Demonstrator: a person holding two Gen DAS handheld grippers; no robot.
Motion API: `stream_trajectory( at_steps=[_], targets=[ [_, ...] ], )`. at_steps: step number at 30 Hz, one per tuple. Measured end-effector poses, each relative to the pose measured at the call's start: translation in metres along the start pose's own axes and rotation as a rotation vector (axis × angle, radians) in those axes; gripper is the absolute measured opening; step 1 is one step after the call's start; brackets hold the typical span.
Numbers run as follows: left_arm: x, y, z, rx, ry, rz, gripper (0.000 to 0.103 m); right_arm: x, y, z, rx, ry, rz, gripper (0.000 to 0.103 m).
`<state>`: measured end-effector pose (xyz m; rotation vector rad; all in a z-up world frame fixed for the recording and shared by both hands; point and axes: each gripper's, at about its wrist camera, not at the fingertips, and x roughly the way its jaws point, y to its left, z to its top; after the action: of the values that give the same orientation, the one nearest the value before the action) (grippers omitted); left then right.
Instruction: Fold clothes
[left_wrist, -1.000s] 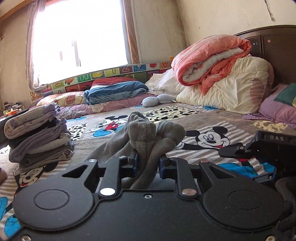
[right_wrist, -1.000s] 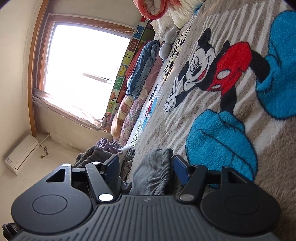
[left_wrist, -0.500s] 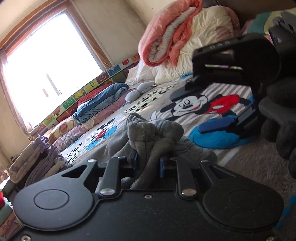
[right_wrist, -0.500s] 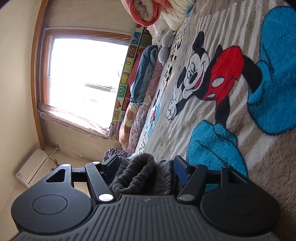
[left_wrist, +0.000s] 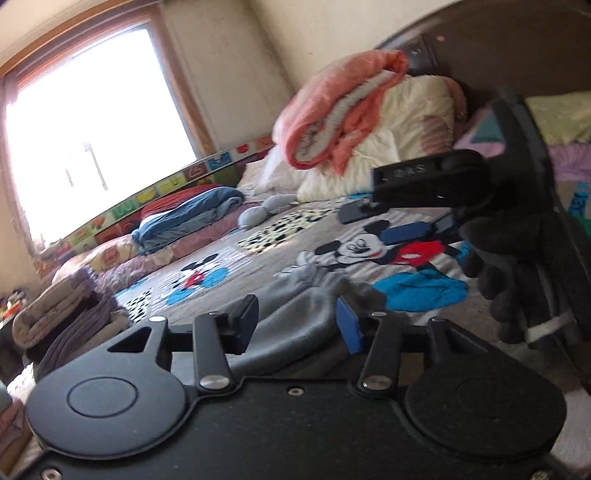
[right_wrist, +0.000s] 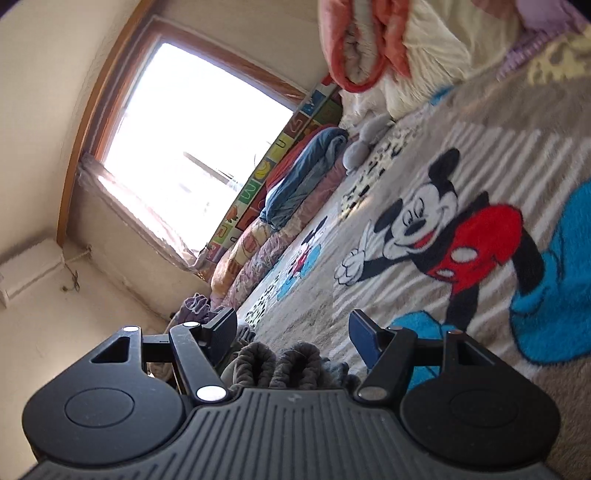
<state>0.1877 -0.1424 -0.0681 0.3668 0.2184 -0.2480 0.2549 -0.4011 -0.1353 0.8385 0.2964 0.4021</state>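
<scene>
A grey fleece garment (left_wrist: 295, 328) lies on the Mickey Mouse bedspread (left_wrist: 369, 251), right under my left gripper (left_wrist: 297, 323). The left gripper is open, its jaws wide apart over the cloth without pinching it. In the right wrist view the same grey garment (right_wrist: 280, 365) shows as ribbed folds below my right gripper (right_wrist: 293, 332), which is open too and holds nothing. The right gripper (left_wrist: 413, 225) also shows in the left wrist view, held by a black-gloved hand (left_wrist: 517, 273) at the right.
A stack of folded clothes (left_wrist: 66, 325) stands at the left on the bed. A rolled pink blanket (left_wrist: 343, 110) on white bedding and the dark headboard (left_wrist: 480, 55) are at the back. Folded blue quilts (left_wrist: 192, 218) lie below the window.
Both grippers have opened and let go of the grey garment, which now lies flat on the bedspread. The left camera has swung back to a level view.
</scene>
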Motion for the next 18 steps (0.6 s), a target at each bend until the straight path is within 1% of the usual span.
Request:
stream_trajectory(
  at_steps=[1, 2, 3, 4, 6, 7, 8, 9, 10, 11, 12, 13, 14, 15, 18],
  targets=[
    [0.003, 0.018, -0.001, -0.072, 0.007, 0.03, 0.042, 0.0, 0.019, 0.0, -0.109, -0.007, 0.008, 0.068],
    [0.008, 0.034, -0.003, -0.137, 0.021, 0.056, 0.038, 0.001, 0.038, 0.001, -0.218, -0.015, 0.017, 0.068],
    [0.014, 0.048, -0.006, -0.195, 0.041, 0.079, 0.034, 0.001, 0.056, -0.004, -0.314, -0.023, 0.05, 0.067],
    [0.02, 0.059, -0.011, -0.243, 0.059, 0.093, 0.033, 0.003, 0.07, -0.009, -0.388, -0.018, 0.073, 0.066],
    [0.03, 0.07, -0.022, -0.305, 0.094, 0.099, 0.031, 0.008, 0.097, -0.021, -0.533, -0.007, 0.12, 0.058],
    [0.035, 0.069, -0.028, -0.313, 0.112, 0.089, 0.031, 0.013, 0.106, -0.028, -0.586, 0.023, 0.134, 0.058],
    [0.042, 0.064, -0.035, -0.299, 0.149, 0.07, 0.031, 0.022, 0.11, -0.034, -0.62, 0.067, 0.123, 0.054],
    [0.052, 0.055, -0.043, -0.265, 0.2, 0.041, 0.031, 0.032, 0.11, -0.038, -0.642, 0.11, 0.067, 0.051],
    [0.058, 0.043, -0.051, -0.211, 0.22, 0.045, 0.031, 0.044, 0.103, -0.042, -0.65, 0.17, -0.025, 0.051],
    [0.063, 0.03, -0.06, -0.138, 0.216, 0.075, 0.031, 0.056, 0.09, -0.044, -0.635, 0.236, -0.117, 0.043],
    [0.068, 0.017, -0.068, -0.065, 0.212, 0.104, 0.03, 0.058, 0.078, -0.042, -0.603, 0.239, -0.138, 0.029],
    [0.07, 0.009, -0.07, -0.02, 0.214, 0.125, 0.03, 0.059, 0.066, -0.04, -0.57, 0.24, -0.156, 0.019],
    [0.07, 0.005, -0.067, 0.002, 0.223, 0.137, 0.03, 0.058, 0.064, -0.039, -0.563, 0.249, -0.153, 0.014],
    [0.07, 0.005, -0.067, 0.008, 0.227, 0.142, 0.03, 0.057, 0.063, -0.038, -0.557, 0.259, -0.149, 0.014],
    [0.065, 0.014, -0.071, -0.033, 0.221, 0.122, 0.03, 0.054, 0.062, -0.043, -0.557, 0.253, -0.141, 0.014]
  ],
)
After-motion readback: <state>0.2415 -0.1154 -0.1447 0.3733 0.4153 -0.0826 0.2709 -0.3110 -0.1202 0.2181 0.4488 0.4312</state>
